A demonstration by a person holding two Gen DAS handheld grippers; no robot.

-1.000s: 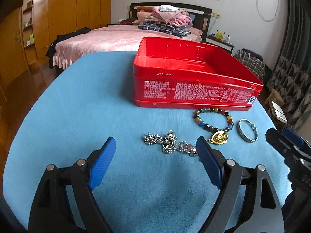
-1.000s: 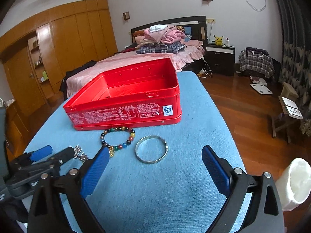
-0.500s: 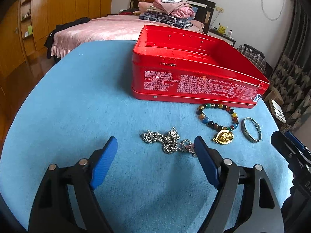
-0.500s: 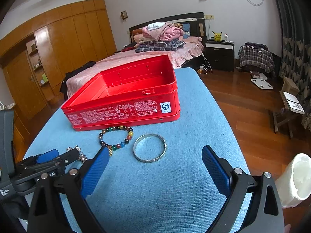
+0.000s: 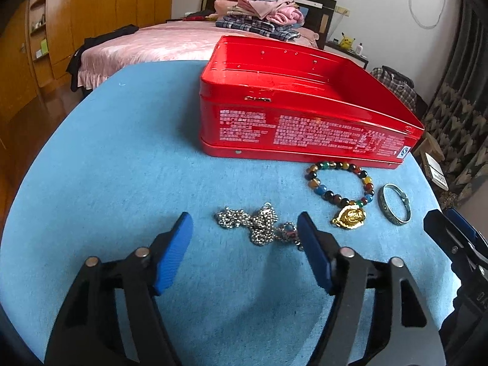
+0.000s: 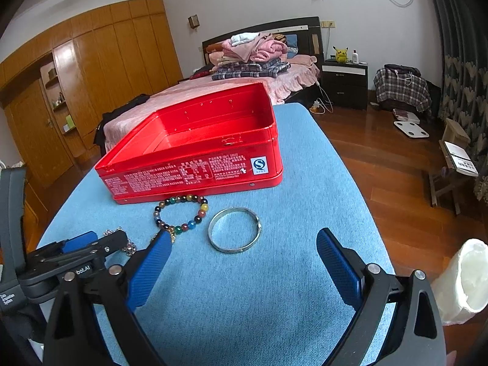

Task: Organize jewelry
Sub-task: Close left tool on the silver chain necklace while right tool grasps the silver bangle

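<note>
A bedroom with a wooden wardrobe wall (image 6: 100,70), a pink-covered bed (image 5: 158,42) piled with folded clothes (image 6: 253,55) and a dark nightstand (image 6: 346,84) lies behind a table under a blue cloth (image 5: 116,158). Since a second ago the left gripper (image 5: 244,238) has edged closer to the jewelry, so the tin and chain look larger in its view, and its jaws have just been closing; they stand partly apart with only cloth between the blue pads. The silver chain necklace (image 5: 253,222) lies just ahead of the gap, heaped, its right end reaching the tip of the right-hand finger; whether it touches I cannot tell. Right of that finger lies the beaded bracelet (image 5: 338,183) with its gold pendant (image 5: 349,218), then the silver bangle (image 5: 395,202), flat on the cloth. The red tin box (image 5: 305,116) stands open beyond them, close behind the bracelet; what shows of its inside holds nothing. The right gripper (image 6: 241,259) sits where it did, jaws wide and holding nothing, the bangle just ahead between its fingertips, the bracelet ahead and left.
</note>
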